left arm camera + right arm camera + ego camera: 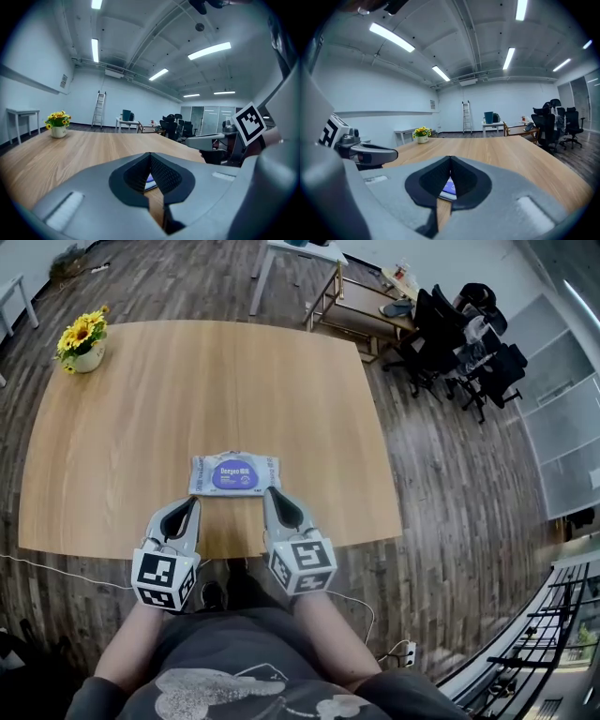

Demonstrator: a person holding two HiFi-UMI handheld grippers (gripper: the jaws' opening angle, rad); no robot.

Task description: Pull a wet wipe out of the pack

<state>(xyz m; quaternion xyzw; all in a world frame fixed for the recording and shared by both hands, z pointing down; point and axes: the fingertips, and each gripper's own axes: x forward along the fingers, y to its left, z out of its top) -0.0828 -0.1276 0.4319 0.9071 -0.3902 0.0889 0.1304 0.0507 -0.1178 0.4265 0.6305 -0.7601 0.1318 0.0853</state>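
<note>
Wet wipe pack (234,474) lying flat near the front edge of the tabletop (122,427), purple oval label facing up. Left gripper (194,501) and right gripper (270,491) sit just short of its near edge, each with jaws pressed together and holding nothing. The pack is judged soft, light and slick-filmed, so it may slide or lift when pulled. One gripper would best pin an end while the other takes hold at the central oval, probably the opening.

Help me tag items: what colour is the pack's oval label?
Purple label, best in head view.
</note>
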